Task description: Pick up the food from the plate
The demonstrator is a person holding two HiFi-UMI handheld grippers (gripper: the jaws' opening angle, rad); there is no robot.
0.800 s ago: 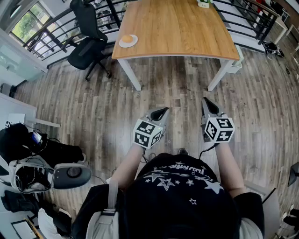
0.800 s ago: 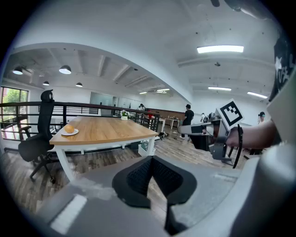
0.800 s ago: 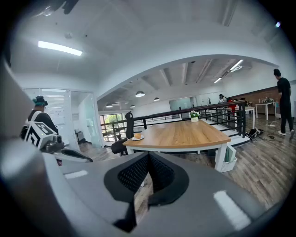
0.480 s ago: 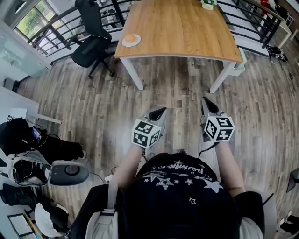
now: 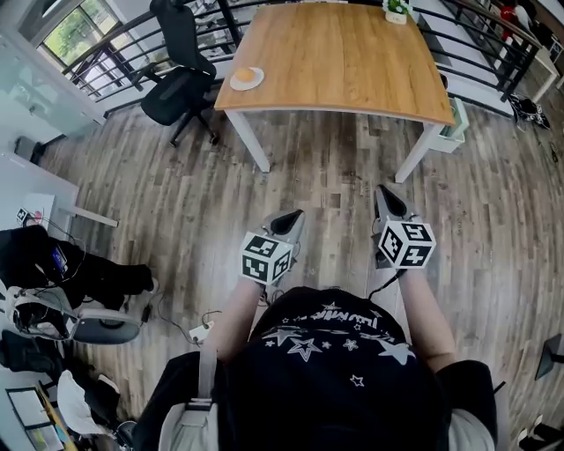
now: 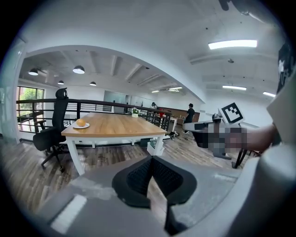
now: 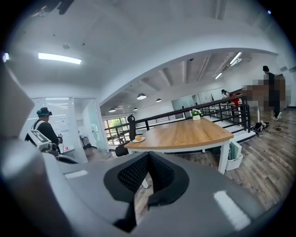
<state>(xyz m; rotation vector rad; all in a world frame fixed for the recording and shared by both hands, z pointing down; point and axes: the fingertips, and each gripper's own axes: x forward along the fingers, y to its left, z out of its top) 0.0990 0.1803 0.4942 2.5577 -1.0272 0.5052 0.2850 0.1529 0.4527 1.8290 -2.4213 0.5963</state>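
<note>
An orange-brown bun [image 5: 245, 75] lies on a small white plate [image 5: 256, 82] at the near left corner of the wooden table [image 5: 352, 62], far ahead of me. In the left gripper view the bun [image 6: 80, 122] and plate [image 6: 86, 126] look small and distant, as does the bun [image 7: 138, 137] in the right gripper view. My left gripper [image 5: 293, 218] and right gripper [image 5: 386, 195] hang side by side over the wooden floor, close to my body, well short of the table. Both are shut with nothing between their jaws.
A black office chair [image 5: 181, 88] stands left of the table by the plate's corner. A potted plant [image 5: 396, 9] sits at the table's far edge, a white bin [image 5: 456, 119] at its right leg. Bags and gear [image 5: 53, 299] lie on the floor at my left. Black railings ring the area.
The head view has shifted a little, so the table sits slightly farther right and lower. Both grippers stay shut in front of my body; the left one has drifted a bit left.
</note>
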